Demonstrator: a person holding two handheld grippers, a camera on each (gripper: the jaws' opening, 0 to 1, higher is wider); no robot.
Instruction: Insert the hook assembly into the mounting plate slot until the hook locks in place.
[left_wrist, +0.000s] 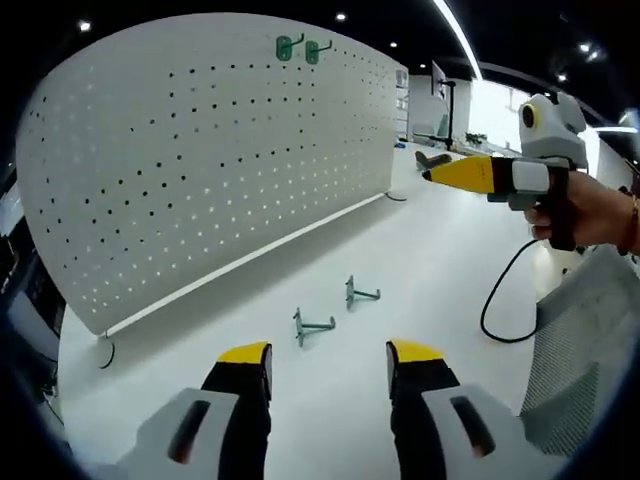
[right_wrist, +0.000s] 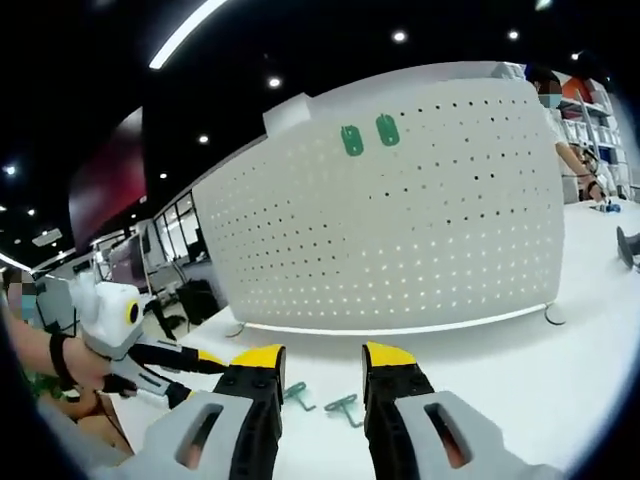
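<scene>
Both grippers, left (left_wrist: 329, 362) and right (right_wrist: 324, 363), gape wide and empty; two hooks (left_wrist: 313, 325) (left_wrist: 361, 293) lie mid-table (left_wrist: 440, 250), apparently untouched.

Dark ceiling (right_wrist: 330, 40) with small round spotlights and a long light strip (left_wrist: 458, 35); bright windows (left_wrist: 495, 110) beyond the white surface (left_wrist: 420, 240); shelving (right_wrist: 590, 110) at the side.

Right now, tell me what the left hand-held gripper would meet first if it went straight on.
Probably the nearer hook on the table, between the open left hand-held gripper jaws' line; depth is unclear.
</scene>
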